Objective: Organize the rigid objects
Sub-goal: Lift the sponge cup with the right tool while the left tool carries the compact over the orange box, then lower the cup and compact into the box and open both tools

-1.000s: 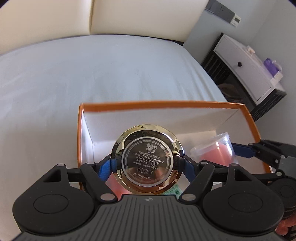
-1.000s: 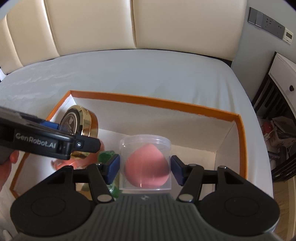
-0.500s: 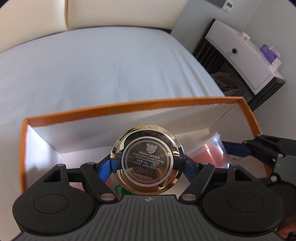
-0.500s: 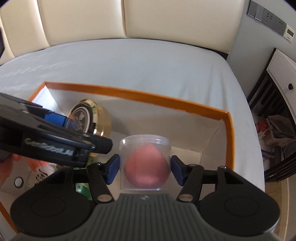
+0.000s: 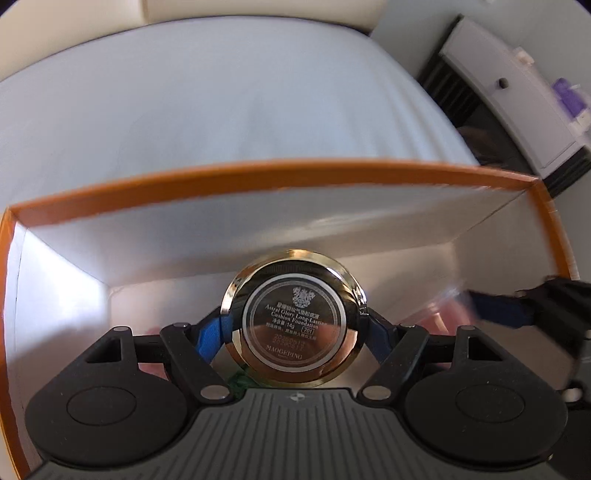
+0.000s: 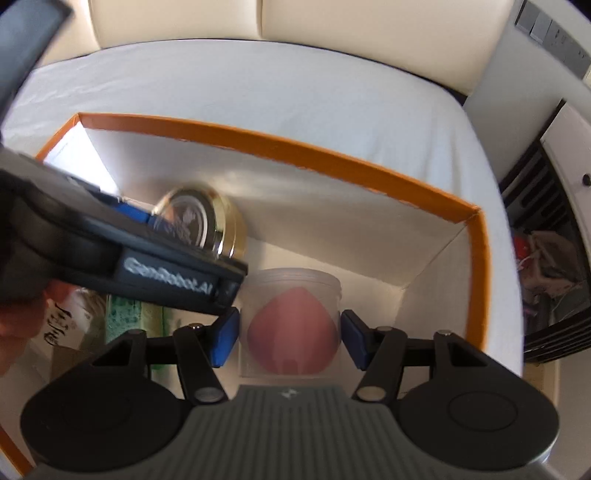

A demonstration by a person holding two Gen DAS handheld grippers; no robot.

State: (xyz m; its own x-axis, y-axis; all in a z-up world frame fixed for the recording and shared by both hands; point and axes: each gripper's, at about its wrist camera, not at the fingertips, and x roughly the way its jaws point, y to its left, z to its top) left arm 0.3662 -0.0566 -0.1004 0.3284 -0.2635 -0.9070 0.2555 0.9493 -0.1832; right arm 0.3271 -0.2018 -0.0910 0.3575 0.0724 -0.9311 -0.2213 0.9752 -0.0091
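The left tongs [image 5: 295, 326] pinched a round gold-rimmed compact [image 5: 293, 319] by its edges, blue pads [image 5: 212, 334] pressed against its sides, its dark printed back turned toward the camera. It hung inside an orange-rimmed box [image 5: 258, 177] with pale inner walls, out from the far wall. In the right wrist view the same compact [image 6: 199, 225] showed toward the box's far left corner, the left tongs [image 6: 147, 218] reaching in from the left edge with a logo printed along their black side.

The right tongs [image 6: 290, 334] sat around a clear plastic cup [image 6: 295, 314] holding a pink teardrop sponge [image 6: 293, 330]. A thin gap showed between each blue pad [image 6: 225, 338] and the cup's wall, so the tongs were slightly spread rather than pinching. The cup stood upright inside the box [image 6: 369, 166], toward its right end. From the left wrist view the right tongs [image 5: 517, 306] and a pink blur beside them were smeared by motion.

A green item [image 6: 125, 314] and a white printed packet [image 6: 62, 317] lay on the box floor at the left, partly hidden under the left tongs. The box rested on a bed [image 6: 295, 92] with a pale sheet, a cream padded headboard [image 6: 258, 22] along its far edge.
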